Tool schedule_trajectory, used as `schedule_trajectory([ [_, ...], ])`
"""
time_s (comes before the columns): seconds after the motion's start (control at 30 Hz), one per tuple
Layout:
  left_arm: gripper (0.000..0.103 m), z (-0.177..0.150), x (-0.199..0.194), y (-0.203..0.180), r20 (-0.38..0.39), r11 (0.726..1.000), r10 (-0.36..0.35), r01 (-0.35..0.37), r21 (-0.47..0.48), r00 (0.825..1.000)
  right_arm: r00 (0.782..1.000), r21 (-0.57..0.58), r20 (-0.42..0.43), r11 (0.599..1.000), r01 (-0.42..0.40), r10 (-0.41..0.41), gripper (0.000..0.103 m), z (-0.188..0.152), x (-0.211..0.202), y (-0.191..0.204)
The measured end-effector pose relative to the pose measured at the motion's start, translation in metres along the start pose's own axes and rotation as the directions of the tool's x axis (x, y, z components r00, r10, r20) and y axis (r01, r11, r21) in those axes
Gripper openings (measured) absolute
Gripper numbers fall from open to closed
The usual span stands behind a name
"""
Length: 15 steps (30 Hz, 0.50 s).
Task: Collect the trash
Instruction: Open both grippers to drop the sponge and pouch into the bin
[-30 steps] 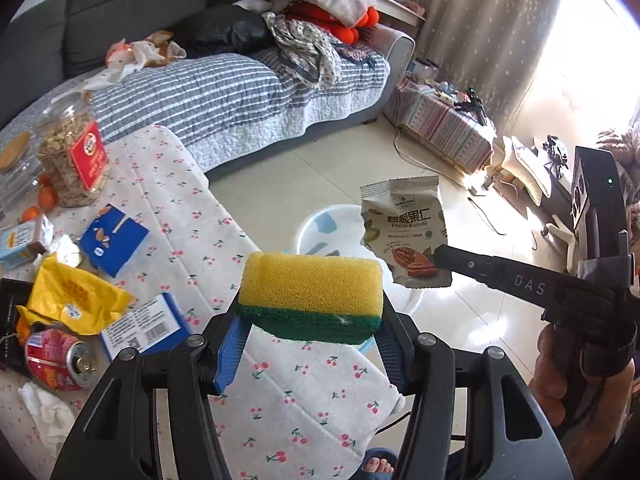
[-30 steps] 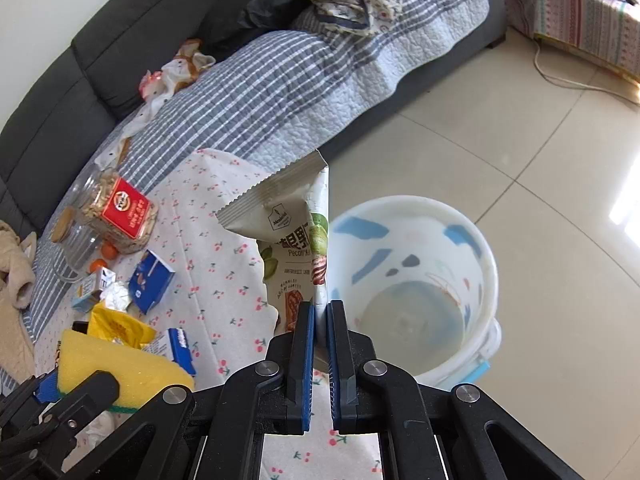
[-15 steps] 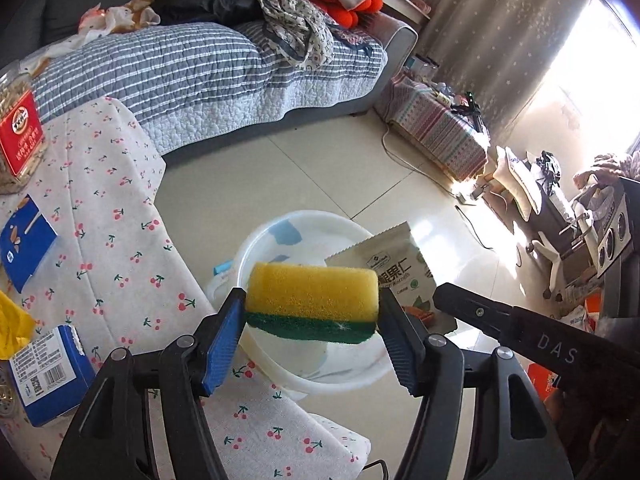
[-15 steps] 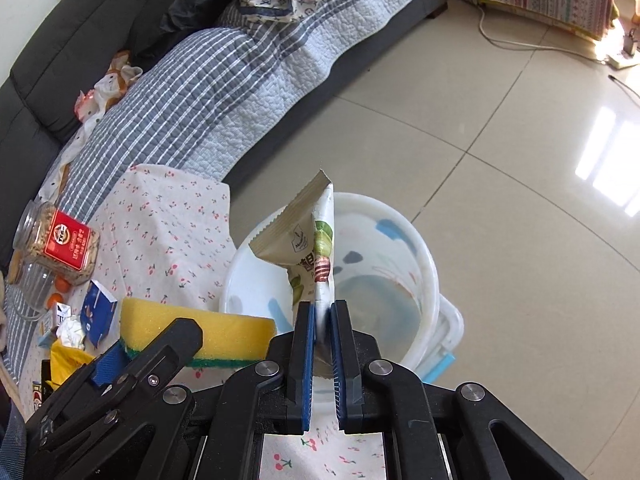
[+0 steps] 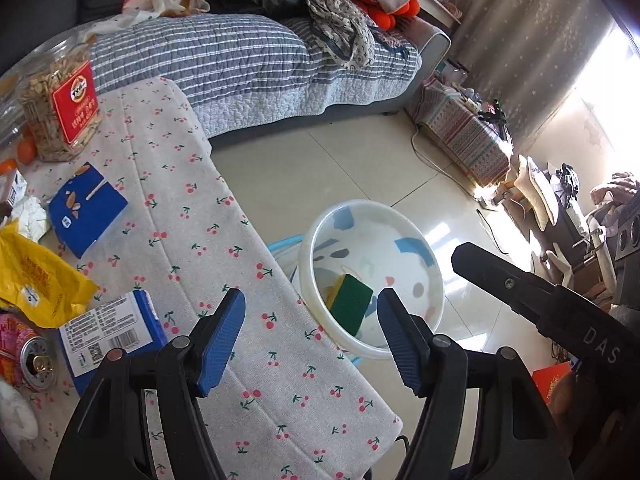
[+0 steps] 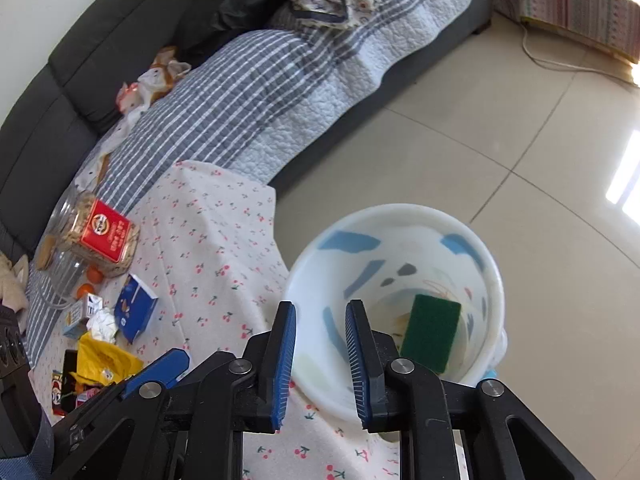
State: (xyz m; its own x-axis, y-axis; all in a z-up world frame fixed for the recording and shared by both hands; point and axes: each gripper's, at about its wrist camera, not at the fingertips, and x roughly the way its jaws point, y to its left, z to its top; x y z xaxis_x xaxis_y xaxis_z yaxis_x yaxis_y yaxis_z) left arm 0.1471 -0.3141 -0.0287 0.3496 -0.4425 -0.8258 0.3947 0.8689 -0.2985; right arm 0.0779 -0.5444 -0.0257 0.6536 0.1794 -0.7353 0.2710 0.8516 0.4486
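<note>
Both tools are now empty. The left gripper (image 5: 310, 316) has its jaws spread wide with nothing between the blue pads, poised over the table edge next to the white bin (image 5: 436, 280). The right gripper (image 6: 320, 334) is parted too, hovering over the bin's near rim.

Change: the yellow-and-green sponge (image 6: 430, 332) lies inside the bin, green side up, leaning against the inner wall; half a second ago it was clamped in the left gripper above the rim. The nut snack packet that the right gripper pinched then is gone from its jaws. I cannot make it out clearly in the bin; something pale yellowish shows beside the sponge, so it is probably down there.

Judgement: two items deposited, drop step complete.

Left on the cherry-print tablecloth (image 5: 224, 184): yellow wrapper (image 5: 36, 276), blue carton (image 5: 86, 214), barcode-labelled box (image 5: 112, 332), drink can (image 5: 28, 354), crumpled tissue (image 6: 102, 322). Peanut jar (image 5: 60, 108) looks full, likely not trash. Much collecting remains; next pickup means returning toward the left end of the table.
</note>
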Motion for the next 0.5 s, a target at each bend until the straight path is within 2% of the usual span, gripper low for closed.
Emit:
schedule_trajectory([
  [0.1, 0.071, -0.011, -0.018, 0.031, -0.007, 0.998, 0.043, -0.044, -0.047, 0.999, 1.000, -0.111, 0.024, 0.994, -0.002, 0.004, 0.039, -0.008, -0.003, 0.028],
  [0.2, 0.071, -0.022, -0.035, 0.066, -0.026, 0.991, 0.086, -0.088, -0.100, 0.996, 0.999, -0.192, 0.032, 0.981, 0.010, -0.004, 0.041, -0.016, 0.001, 0.048],
  [0.5, 0.071, -0.051, -0.100, 0.145, -0.012, 0.965, 0.218, -0.218, -0.143, 0.976, 0.999, -0.281, -0.008, 0.959, -0.033, 0.032, 0.048, -0.035, 0.013, 0.082],
])
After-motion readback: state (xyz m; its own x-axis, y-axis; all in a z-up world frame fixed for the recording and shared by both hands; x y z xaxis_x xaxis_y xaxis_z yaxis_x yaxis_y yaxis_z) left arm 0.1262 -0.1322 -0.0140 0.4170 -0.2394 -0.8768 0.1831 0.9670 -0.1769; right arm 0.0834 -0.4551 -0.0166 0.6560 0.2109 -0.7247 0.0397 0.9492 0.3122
